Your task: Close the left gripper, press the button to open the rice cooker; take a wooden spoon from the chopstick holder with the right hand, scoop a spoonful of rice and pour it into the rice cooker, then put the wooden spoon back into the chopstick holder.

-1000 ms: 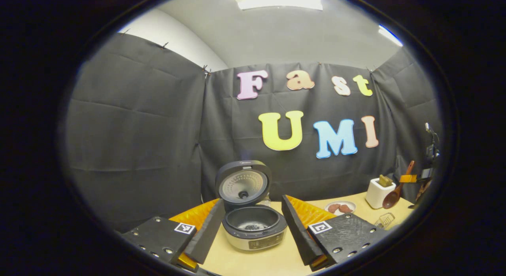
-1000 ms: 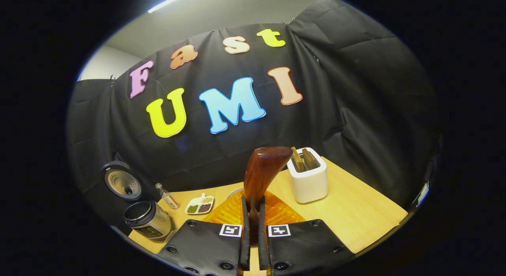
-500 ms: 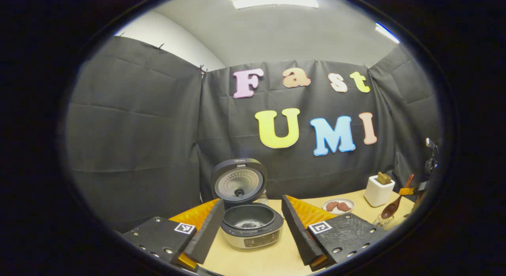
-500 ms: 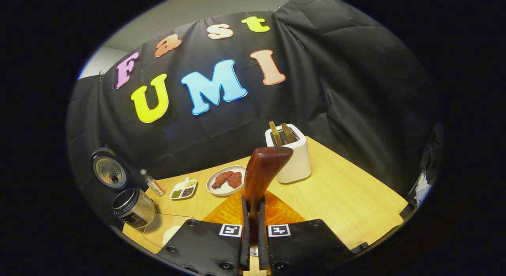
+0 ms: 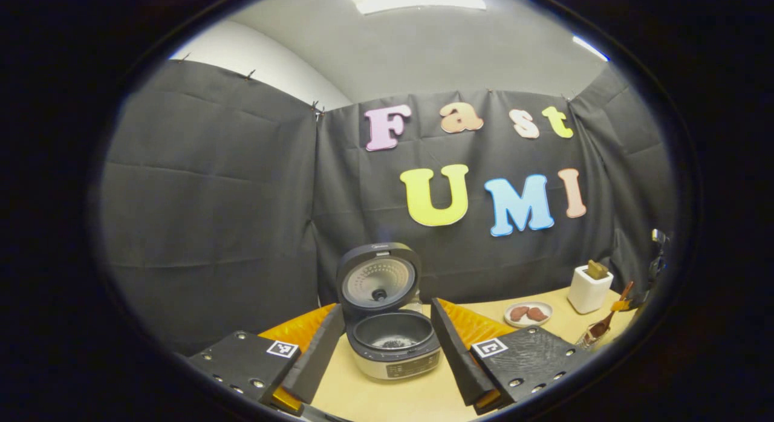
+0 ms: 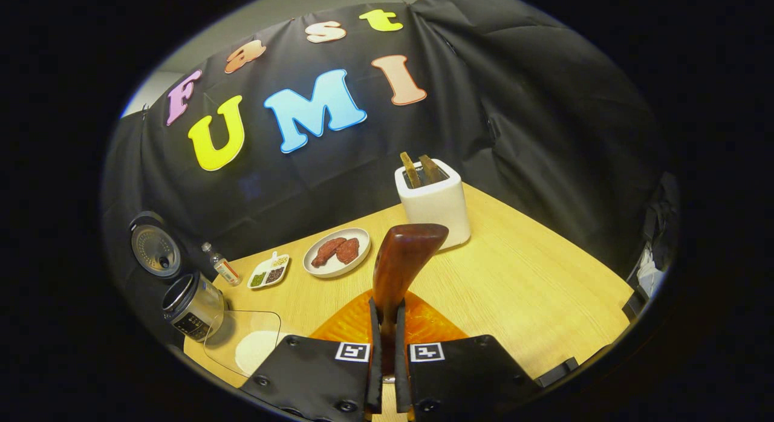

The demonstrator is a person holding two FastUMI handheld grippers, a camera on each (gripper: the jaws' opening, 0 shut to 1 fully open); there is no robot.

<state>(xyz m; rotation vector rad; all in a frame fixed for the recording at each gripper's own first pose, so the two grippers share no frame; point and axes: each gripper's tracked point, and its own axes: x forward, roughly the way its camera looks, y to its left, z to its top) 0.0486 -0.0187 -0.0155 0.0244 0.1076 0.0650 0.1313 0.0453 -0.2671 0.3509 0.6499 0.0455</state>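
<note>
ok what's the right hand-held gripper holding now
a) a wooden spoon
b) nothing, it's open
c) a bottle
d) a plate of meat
a: in the right gripper view the right hand-held gripper has both fingers pressed on the spoon, whose bowl sticks up ahead of them.

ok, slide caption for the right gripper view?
Right gripper shut on wooden spoon above table, toaster behind.

No legible text, rice cooker (image 5: pixel 394 343) panel unreadable
</note>
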